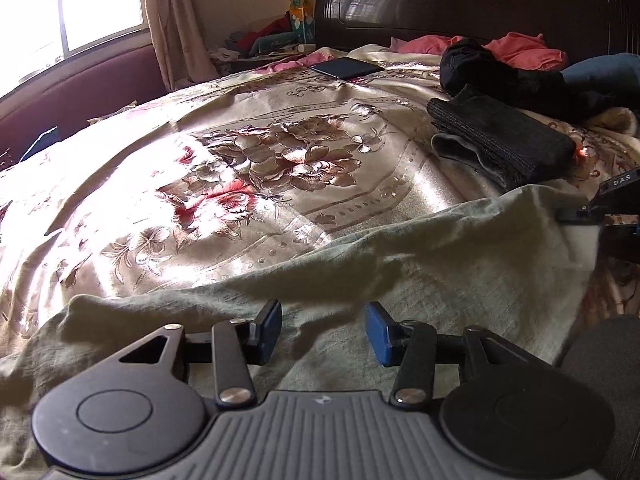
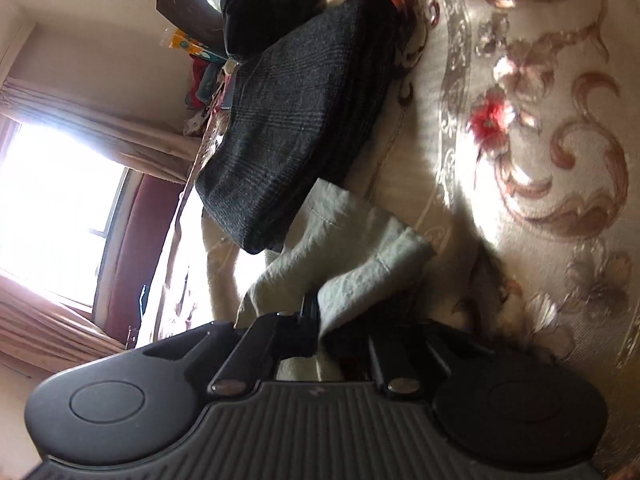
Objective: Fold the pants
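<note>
Pale green pants (image 1: 400, 264) lie spread across the near part of the floral bedspread (image 1: 240, 140). Just above that cloth hangs my left gripper (image 1: 324, 320), open, its blue pads (image 1: 378, 334) apart with nothing pinched between them. At the right edge of the left wrist view, my right gripper (image 1: 576, 214) holds the far corner of the pants. The right wrist view is rolled sideways. There, my right gripper (image 2: 320, 320) is shut on a bunched end of the pale pants (image 2: 352, 248), lifted a little off the bed.
A folded dark grey garment (image 1: 500, 140) (image 2: 296, 120) lies just beyond the held corner. Behind it are black clothes (image 1: 500, 76), a pink garment (image 1: 524, 50) and the dark headboard (image 1: 480, 0). A dark phone (image 1: 346, 67) rests on the far bedspread. A window is at left.
</note>
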A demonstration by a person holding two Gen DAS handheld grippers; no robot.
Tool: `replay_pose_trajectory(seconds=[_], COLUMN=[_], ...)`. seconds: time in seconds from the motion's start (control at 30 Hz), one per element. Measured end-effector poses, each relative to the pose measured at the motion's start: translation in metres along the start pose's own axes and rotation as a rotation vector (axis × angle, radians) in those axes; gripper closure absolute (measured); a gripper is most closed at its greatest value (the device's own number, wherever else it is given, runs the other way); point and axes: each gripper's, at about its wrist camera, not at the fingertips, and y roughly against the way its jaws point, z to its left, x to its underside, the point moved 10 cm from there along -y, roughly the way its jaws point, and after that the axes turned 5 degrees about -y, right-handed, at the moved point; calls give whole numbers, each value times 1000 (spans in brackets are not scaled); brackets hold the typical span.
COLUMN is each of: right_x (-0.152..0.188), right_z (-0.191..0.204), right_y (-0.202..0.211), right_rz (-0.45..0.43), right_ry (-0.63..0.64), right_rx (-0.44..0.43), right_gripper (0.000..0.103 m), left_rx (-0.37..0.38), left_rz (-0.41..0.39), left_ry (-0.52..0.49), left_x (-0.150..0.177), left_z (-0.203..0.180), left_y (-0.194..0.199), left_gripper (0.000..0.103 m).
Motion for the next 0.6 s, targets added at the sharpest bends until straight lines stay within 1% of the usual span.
replay_pose_trajectory(seconds=[0.07,0.1,0.17,0.2,0.23,0.27,0.3,0.33,0.37,0.4,0.43,0.5,0.53,0.57,0.6], right_x=[-15,-25,-32,-35,-38,-38,-34,-26,-16,-3,13,42,59,70,83], right_z=[-5,-5,-1,4,7,11,18,30,46,64,80,106,117,123,129], right_y=[11,18,31,38,44,48,53,54,45,34,17,-10,-28,-40,-52], right_rz=[-58,-90,-128,-172,-198,-222,-235,-221,-184,-122,-42,95,177,223,247], right_ry=[21,57,140,219,271,301,331,378,446,525,600,705,782,848,930], right_rx=[67,126,184,245,283,315,312,271,225,184,146,59,33,32,38], right_gripper=[94,92,90,90,89,89,89,89,89,89,89,89,89,84,83], left_rx=[-36,-38,-43,-54,-72,-79,-84,-85,-81,-71,-61,-47,-44,-41,-37], left_rz=[24,24,15,8,-6,-13,-19,-22,-21,-22,-27,-40,-43,-48,-54], left_ry=[-4,13,35,32,21,15,10,10,13,15,11,-10,-18,-27,-32], left_x=[2,1,-2,-4,-7,-8,-8,-8,-7,-7,-8,-12,-14,-15,-17], left_z=[8,14,19,21,23,24,25,26,26,26,25,22,21,20,19], left_y=[-16,-24,-27,-27,-25,-23,-22,-20,-20,-19,-19,-17,-17,-16,-16], left_gripper=[43,43,42,43,43,43,43,43,43,43,43,43,43,43,43])
